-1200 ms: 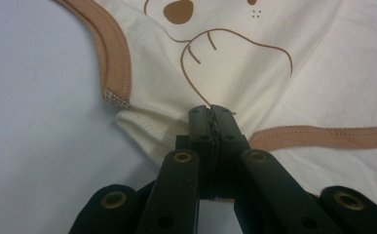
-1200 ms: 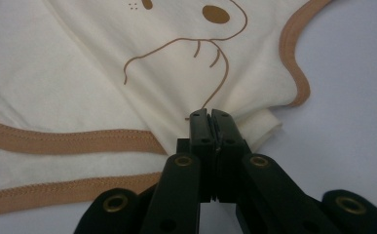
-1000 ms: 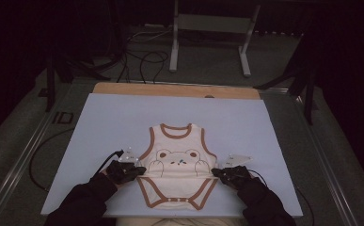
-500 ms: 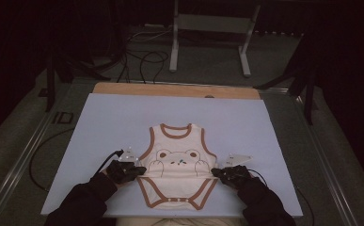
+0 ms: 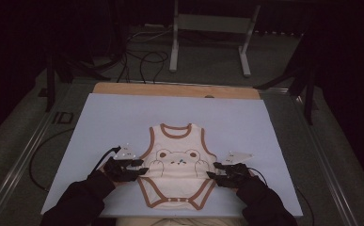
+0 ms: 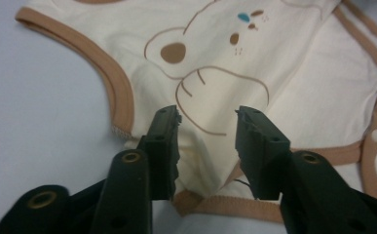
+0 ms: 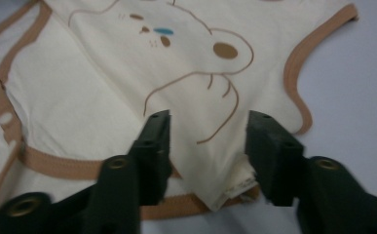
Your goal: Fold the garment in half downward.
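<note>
a: leftmost, on the light blue mat (image 5: 99,122)?
b: left gripper (image 5: 139,169), at the bodysuit's left side seam. jaws spread, just been opening, cloth lying between the pads, not pinched.
a: and the middle?
b: cream bodysuit (image 5: 177,172) with brown trim and a bear print, flat on the mat, neck away, snaps near.
a: far right?
b: right gripper (image 5: 212,174), at the opposite seam. jaws likewise parted, just been opening, a fold of hem between them, unclamped.

Dim room: a metal stand (image 5: 211,35) and loose cables (image 5: 144,59) on grey floor (image 5: 283,61).
</note>
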A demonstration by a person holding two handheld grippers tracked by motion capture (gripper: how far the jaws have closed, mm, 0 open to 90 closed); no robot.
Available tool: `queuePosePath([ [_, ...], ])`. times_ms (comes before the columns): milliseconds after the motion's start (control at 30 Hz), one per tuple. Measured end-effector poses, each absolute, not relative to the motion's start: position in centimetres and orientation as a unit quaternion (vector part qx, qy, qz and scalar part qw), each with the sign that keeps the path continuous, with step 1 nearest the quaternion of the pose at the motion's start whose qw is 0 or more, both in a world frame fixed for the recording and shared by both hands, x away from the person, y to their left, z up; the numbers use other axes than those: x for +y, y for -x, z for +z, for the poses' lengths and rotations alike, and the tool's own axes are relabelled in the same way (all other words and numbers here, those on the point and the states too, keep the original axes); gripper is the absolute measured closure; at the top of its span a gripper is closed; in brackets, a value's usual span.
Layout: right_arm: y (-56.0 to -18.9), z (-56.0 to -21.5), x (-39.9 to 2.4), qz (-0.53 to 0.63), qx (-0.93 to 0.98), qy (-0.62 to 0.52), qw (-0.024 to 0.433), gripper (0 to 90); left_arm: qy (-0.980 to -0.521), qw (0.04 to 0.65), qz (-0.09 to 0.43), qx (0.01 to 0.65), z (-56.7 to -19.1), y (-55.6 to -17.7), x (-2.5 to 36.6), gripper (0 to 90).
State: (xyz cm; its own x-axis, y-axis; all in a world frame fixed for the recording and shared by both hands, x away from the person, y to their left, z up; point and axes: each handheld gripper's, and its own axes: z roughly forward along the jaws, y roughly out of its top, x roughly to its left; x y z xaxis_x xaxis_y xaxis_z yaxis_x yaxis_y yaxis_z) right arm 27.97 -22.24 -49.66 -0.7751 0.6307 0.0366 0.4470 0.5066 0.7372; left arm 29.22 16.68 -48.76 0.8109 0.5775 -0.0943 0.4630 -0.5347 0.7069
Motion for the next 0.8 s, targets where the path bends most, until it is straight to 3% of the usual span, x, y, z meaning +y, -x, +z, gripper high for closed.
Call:
queuePosePath([
  [200, -28.0, -48.5, -22.3, 0.398, 0.852, -0.315, 0.129, 30.6, -0.868, 0.386, 0.081, 0.301, -47.9, -29.5, 16.7, 43.9],
  [400, -28.4, -47.6, -22.4, 0.408, 0.847, -0.312, 0.133, 21.7, -0.868, 0.393, 0.069, 0.296, -47.2, -29.8, 16.5, 28.7],
  [467, -28.5, -47.4, -22.4, 0.415, 0.845, -0.312, 0.128, 14.5, -0.869, 0.392, 0.064, 0.295, -47.1, -29.9, 16.5, 22.5],
  [500, -28.6, -47.3, -22.4, 0.419, 0.845, -0.31, 0.12, 13.5, -0.869, 0.395, 0.06, 0.292, -47.0, -30.0, 16.6, 15.1],
  [800, -29.7, -46.4, -22.0, 0.44, 0.836, -0.3, 0.129, 9.8, -0.863, 0.412, 0.067, 0.284, -46.1, -31.0, 16.4, 3.2],
])
